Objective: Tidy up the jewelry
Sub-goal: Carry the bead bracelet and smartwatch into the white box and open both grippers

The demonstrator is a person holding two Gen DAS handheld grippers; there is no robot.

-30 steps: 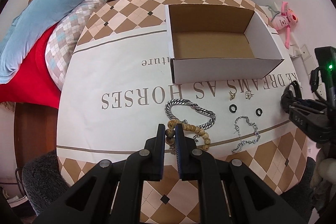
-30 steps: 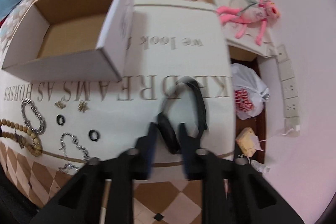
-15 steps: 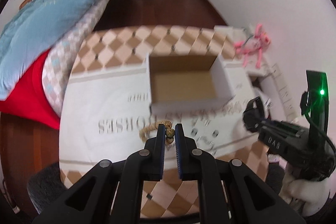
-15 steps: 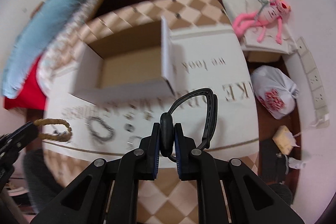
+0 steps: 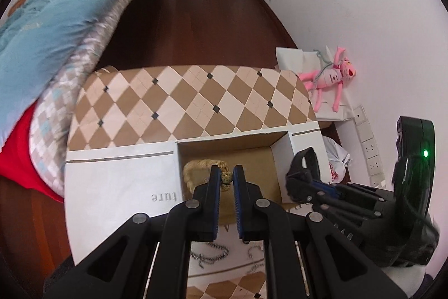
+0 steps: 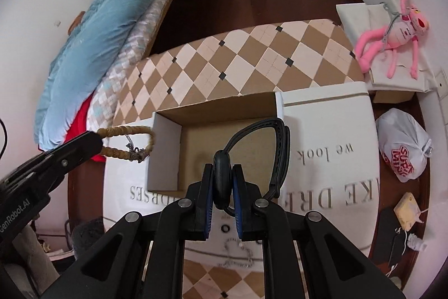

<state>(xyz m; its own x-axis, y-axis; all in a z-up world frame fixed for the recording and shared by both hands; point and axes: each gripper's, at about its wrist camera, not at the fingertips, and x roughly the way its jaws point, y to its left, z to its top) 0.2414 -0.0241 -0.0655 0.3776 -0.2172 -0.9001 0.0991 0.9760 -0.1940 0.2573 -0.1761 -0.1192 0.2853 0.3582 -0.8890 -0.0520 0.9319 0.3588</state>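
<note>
My left gripper [image 5: 226, 173] is shut on a tan bead bracelet [image 5: 193, 167], which hangs in the air over the open cardboard box [image 5: 281, 159]. In the right wrist view the same bracelet [image 6: 123, 129] dangles from the left gripper [image 6: 96, 142] just left of the box's white wall [image 6: 165, 156]. My right gripper [image 6: 223, 173] is shut on a black strap bracelet [image 6: 281, 147], held in the air at the box's near right side. The left wrist view shows the right gripper [image 5: 294, 181] and the strap [image 5: 306, 161] beside the box's right wall.
Two silver chains [image 5: 210, 254] [image 6: 238, 251] and a black ring [image 6: 224, 228] lie on the lettered tablecloth below the grippers. A bed with a blue quilt [image 5: 56, 18] runs along the left. A pink plush toy [image 6: 392, 38] and a plastic bag [image 6: 403, 150] sit at the right.
Both grippers have risen from the table and moved toward the box. The bead bracelet left the cloth with the left gripper, and the black strap came up with the right.
</note>
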